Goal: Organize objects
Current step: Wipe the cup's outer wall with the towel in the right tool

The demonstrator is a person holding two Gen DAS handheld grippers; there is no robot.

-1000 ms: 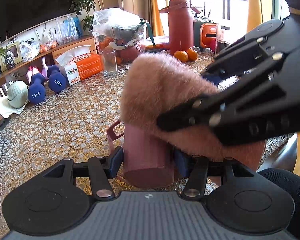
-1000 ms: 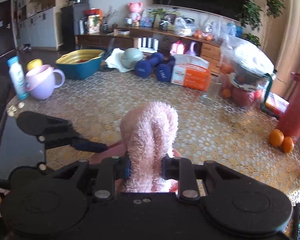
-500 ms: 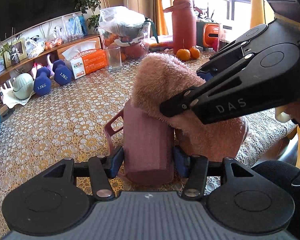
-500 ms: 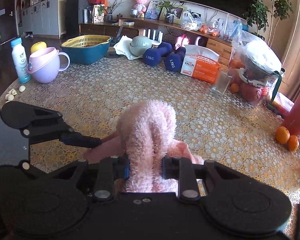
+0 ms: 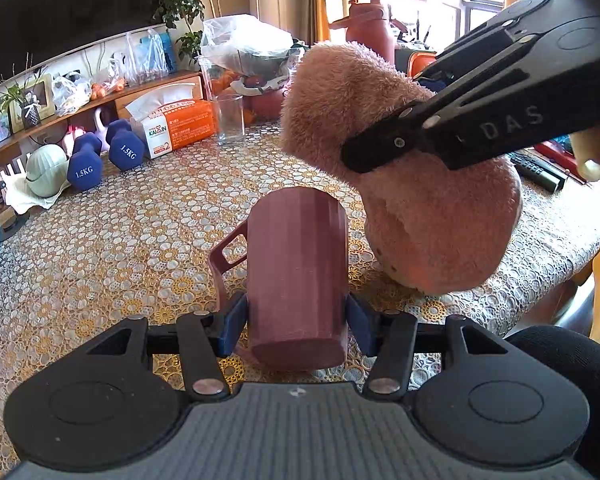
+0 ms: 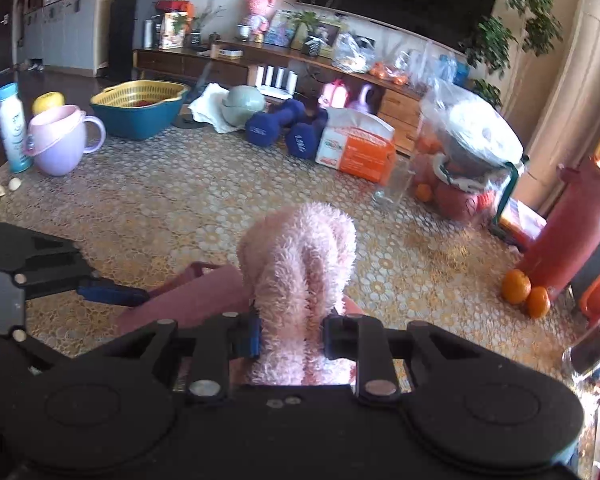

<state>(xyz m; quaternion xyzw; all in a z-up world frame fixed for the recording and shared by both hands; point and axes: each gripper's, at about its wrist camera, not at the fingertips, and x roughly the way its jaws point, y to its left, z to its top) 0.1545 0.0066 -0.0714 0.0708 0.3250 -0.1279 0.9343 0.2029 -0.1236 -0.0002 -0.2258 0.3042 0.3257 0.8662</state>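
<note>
My left gripper (image 5: pixel 296 320) is shut on a dark pink plastic mug (image 5: pixel 296 268) with a square handle, tilted away over the lace tablecloth. My right gripper (image 6: pixel 290 334) is shut on a fluffy pink slipper (image 6: pixel 300 272) and holds it up, just right of the mug. In the left wrist view the slipper (image 5: pixel 416 200) hangs from the right gripper's black fingers (image 5: pixel 440 140), apart from the mug. The mug also shows in the right wrist view (image 6: pixel 196 296), left of the slipper, with the left gripper's blue pad (image 6: pixel 112 294) on it.
Along the table's far side stand blue dumbbells (image 5: pixel 100 156), an orange tissue box (image 5: pixel 180 126), a clear glass (image 5: pixel 231 120), a bagged fruit bowl (image 5: pixel 252 68) and a red bottle (image 6: pixel 564 240) with oranges (image 6: pixel 524 290). A lilac cup (image 6: pixel 60 140) and teal basket (image 6: pixel 140 108) sit far left.
The slipper has been lifted up and to the right, off the mug's mouth. The mug now stands free of it in my left gripper.
</note>
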